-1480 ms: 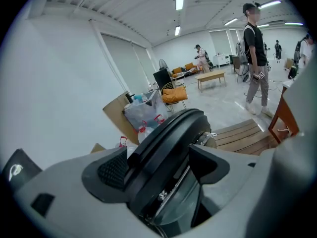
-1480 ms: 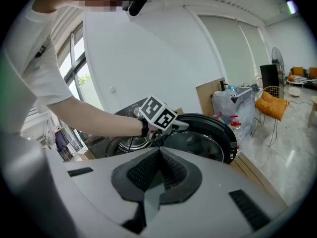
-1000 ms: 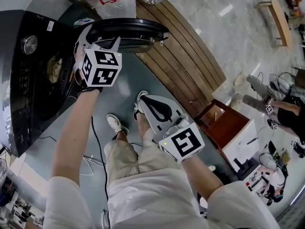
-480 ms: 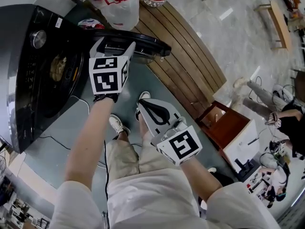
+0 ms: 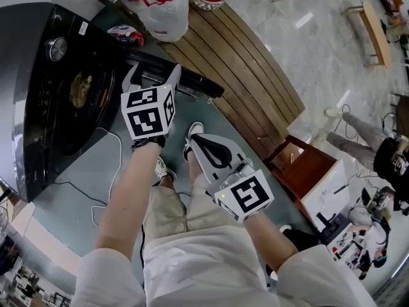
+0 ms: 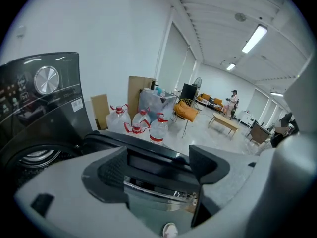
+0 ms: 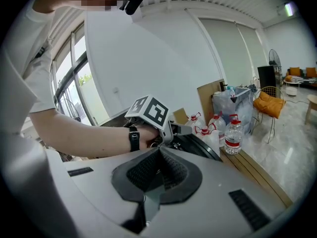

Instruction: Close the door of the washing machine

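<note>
Half-open door (image 5: 197, 83) now nearer shut, left gripper (image 5: 153, 74) straddling it.

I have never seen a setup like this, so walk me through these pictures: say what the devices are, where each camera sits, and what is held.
A person holds a hand-held gripper in each hand; the marker cubes are part of them. The head view comes from a camera on the person's head, looking down at arms, legs and floor. The other two views come from a camera riding on each gripper. The left gripper is at the open door of the black washing machine. Its fingers stand apart with the door's edge between them, not clamped as far as I can tell. The right gripper hangs over the person's legs, fingers together, holding nothing. Water bottles stand beyond the door, by a wooden slatted platform.
</note>
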Available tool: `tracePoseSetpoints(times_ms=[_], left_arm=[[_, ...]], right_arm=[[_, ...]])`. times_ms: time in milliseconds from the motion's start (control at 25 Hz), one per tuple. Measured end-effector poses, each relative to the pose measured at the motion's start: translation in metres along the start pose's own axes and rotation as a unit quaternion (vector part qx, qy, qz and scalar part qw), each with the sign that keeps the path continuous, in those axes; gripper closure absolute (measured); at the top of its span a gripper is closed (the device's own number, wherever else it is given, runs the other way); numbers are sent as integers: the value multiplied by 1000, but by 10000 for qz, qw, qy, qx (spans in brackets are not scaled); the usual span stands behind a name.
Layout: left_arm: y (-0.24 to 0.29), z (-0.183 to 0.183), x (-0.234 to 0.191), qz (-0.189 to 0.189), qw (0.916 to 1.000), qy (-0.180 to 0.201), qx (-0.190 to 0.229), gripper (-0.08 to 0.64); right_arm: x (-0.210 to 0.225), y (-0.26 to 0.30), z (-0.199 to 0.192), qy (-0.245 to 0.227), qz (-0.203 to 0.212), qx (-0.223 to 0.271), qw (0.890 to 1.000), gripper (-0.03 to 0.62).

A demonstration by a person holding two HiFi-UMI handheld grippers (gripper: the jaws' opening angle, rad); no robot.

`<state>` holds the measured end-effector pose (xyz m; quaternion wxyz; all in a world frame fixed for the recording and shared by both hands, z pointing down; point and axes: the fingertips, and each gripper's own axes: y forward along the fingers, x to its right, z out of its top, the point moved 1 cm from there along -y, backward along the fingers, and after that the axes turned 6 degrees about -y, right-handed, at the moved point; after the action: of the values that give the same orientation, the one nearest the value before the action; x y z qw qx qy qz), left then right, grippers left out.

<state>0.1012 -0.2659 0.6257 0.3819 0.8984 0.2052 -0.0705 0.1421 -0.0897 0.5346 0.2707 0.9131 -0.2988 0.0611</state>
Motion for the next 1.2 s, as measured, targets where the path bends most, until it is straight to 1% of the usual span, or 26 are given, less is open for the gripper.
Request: tracePoseSetpoints(times_ms=[120,320,520,840,960,1080,1200], left_arm=[[-7,-9,-3,106,9998,179,-66,184],[-22,-21,-10,265,9991,280,-148,185],[-39,-35,-20,409,9984,381,-110,184],[-67,-55,-42,461,9966,638,-223,186],[-73,-64,-55,469,9954,800,-233,187],[-85,-68,-69,449,9946,916,-191,216],[-95,-72,-80,346,9927,1148,-165,238]], right_arm=[[-3,1,-2,6,-3,-11,10000,593],[-13,3,0,-44,51,-2,10000,594],[-28,5,-3,-107,109,-28,9999,594],[-57,8,-9,-102,135,-22,9999,594],[-73,14,-9,-143,234,-2,9996,594],[-89,19,-10,-188,339,-14,9992,594],[-107,23,-11,-280,463,-72,9985,594]])
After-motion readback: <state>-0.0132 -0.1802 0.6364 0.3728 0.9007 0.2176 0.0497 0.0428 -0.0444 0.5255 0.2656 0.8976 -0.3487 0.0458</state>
